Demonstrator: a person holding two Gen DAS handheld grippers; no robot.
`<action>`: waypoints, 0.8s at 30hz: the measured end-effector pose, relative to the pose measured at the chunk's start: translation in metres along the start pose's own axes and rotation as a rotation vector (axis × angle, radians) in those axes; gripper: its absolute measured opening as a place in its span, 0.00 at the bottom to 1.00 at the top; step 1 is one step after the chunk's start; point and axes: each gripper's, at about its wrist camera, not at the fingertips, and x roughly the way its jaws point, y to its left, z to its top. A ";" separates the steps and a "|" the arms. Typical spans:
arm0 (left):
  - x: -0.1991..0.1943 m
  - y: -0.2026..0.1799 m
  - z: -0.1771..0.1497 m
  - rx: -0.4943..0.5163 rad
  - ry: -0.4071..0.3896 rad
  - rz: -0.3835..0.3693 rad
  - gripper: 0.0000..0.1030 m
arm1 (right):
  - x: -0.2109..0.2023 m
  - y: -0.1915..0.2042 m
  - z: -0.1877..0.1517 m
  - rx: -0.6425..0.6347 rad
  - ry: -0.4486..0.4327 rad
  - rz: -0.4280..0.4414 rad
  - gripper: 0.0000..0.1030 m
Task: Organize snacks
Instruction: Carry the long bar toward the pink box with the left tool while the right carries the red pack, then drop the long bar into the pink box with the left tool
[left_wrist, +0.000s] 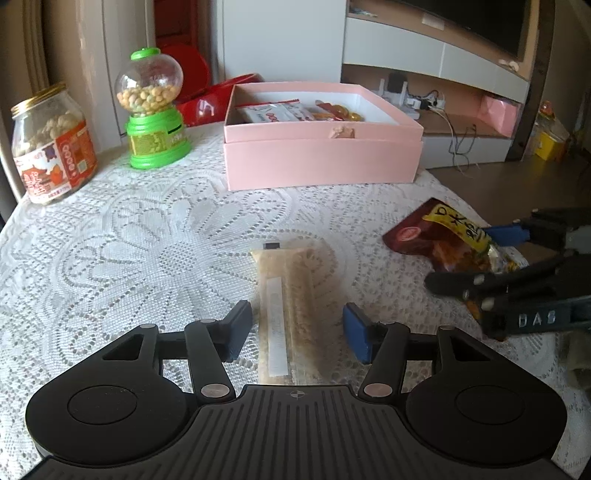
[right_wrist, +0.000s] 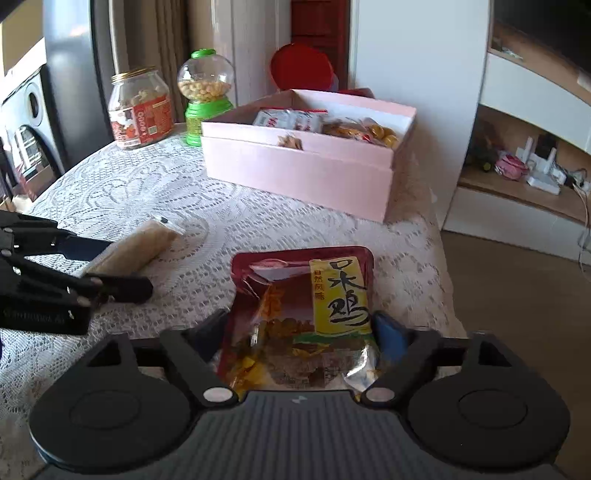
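Note:
A pale beige snack bar packet (left_wrist: 291, 306) lies on the lace tablecloth between the open fingers of my left gripper (left_wrist: 297, 334); the pads stand a little off its sides. It also shows in the right wrist view (right_wrist: 136, 251). A dark red and yellow snack bag (right_wrist: 306, 317) sits between the fingers of my right gripper (right_wrist: 301, 332), which press its sides. The bag shows in the left wrist view (left_wrist: 443, 236) with the right gripper (left_wrist: 491, 258) around it. An open pink box (left_wrist: 321, 162) with several snacks inside stands at the back.
A glass jar of snacks (left_wrist: 51, 144) and a green candy dispenser (left_wrist: 153, 110) stand at the table's back left. The table's right edge (right_wrist: 447, 266) drops to the floor. Red containers (left_wrist: 218, 96) sit behind the box.

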 end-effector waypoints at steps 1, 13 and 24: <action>0.000 0.001 0.000 -0.005 0.000 -0.002 0.58 | -0.003 0.001 0.003 -0.007 -0.006 -0.001 0.65; -0.029 0.013 0.023 -0.096 -0.160 -0.059 0.32 | -0.035 -0.010 0.005 -0.002 -0.063 0.025 0.64; 0.018 0.032 0.202 -0.259 -0.306 -0.217 0.34 | -0.028 -0.011 0.016 0.015 -0.044 0.011 0.64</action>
